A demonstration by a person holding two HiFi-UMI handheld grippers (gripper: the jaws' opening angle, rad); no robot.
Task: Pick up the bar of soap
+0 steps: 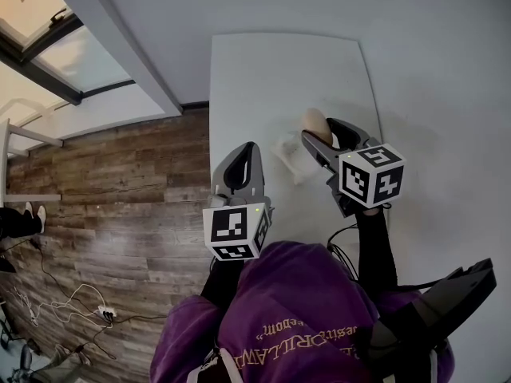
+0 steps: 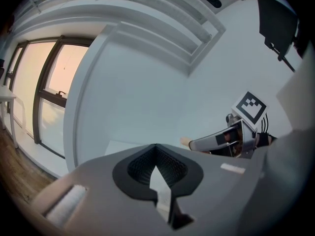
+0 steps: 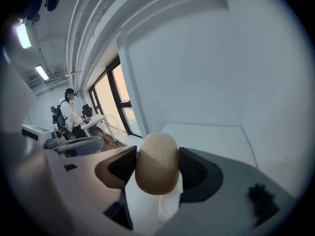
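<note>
Overhead first, head view: white table beside a wood-plank floor. The right gripper reaches over the table's far half, with the tan bar of soap at its tips. A crumpled white item lies on the table just left of it. The left gripper sits well apart over the table's near left edge, pointing away from the person. Left gripper view: black pads meet at the tips with nothing between them; the marker cube of the right gripper shows off to the right. Right gripper view: the soap stands on end, clamped between both pads and rising above them, with the white item directly below it. A person stands far back by the windows.
</note>
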